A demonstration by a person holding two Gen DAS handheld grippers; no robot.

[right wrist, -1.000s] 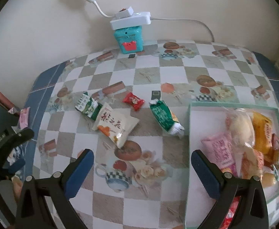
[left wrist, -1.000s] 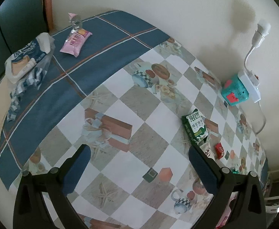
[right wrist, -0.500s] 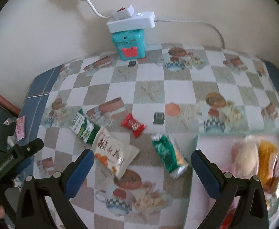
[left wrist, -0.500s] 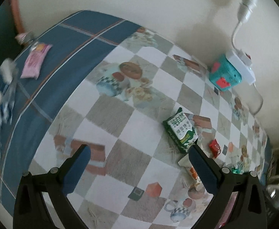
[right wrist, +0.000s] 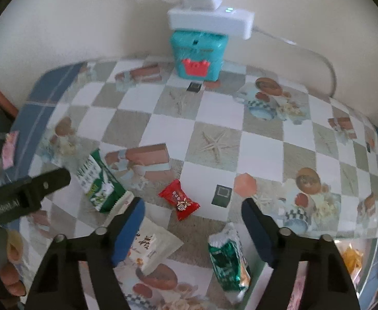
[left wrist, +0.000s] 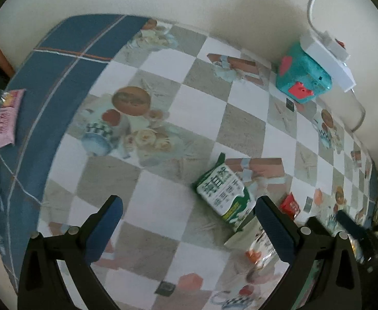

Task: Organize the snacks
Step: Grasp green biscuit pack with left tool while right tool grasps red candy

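Pointing steeply tableward, both grippers (left wrist: 189, 214) (right wrist: 192, 222)

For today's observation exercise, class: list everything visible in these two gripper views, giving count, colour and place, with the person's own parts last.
Green-and-white snack packet: one, table left.
Red wrapped candy: one, centre.
White snack pouch: one, near edge, partly under the right gripper.
Dark green foil packet: one, near the box.
Pink packet: one, blue border, far left.
Snack box: one, right, partly seen.
Teal box: one, by the wall.
White power strip: one, on the teal box.
Checked tablecloth: one.
Left gripper: open, empty.
Right gripper: closing, nothing between the pads.
Fingers: lower left.
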